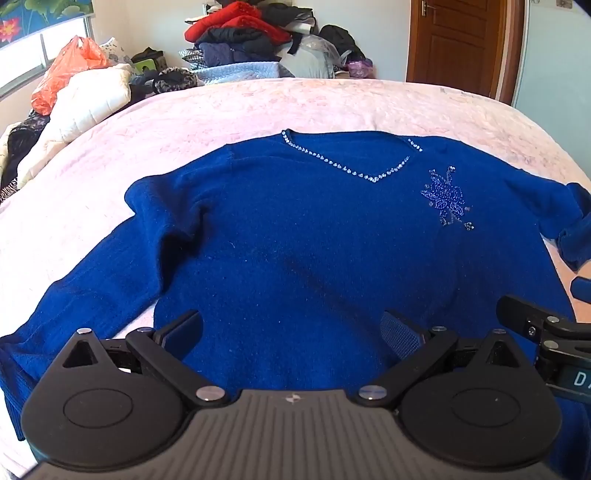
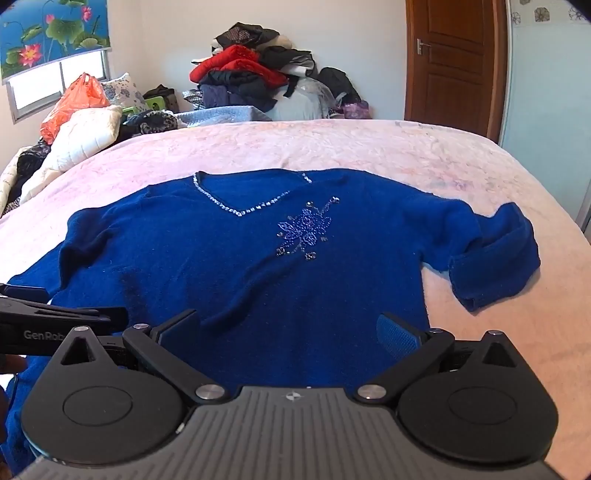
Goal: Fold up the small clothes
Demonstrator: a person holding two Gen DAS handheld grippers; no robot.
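The left gripper (image 1: 291, 328) and right gripper (image 2: 290, 328) both stand with jaws wide apart, holding nothing, tilted down over the near hem of a blue sweater (image 1: 314, 240). The sweater lies flat, front up, on the pink bed (image 1: 332, 107), spreading ahead of both grippers, neckline farthest away, sleeves out sideways.

Blue sweater (image 2: 258, 266) flat on pink bedspread (image 2: 406, 155), right gripper (image 2: 290, 332) jaws wide apart above hem

A sweater (image 1: 314, 240) lies flat on the bed (image 1: 258, 107), neckline away, with a clothes pile (image 1: 255, 33) behind the bed.
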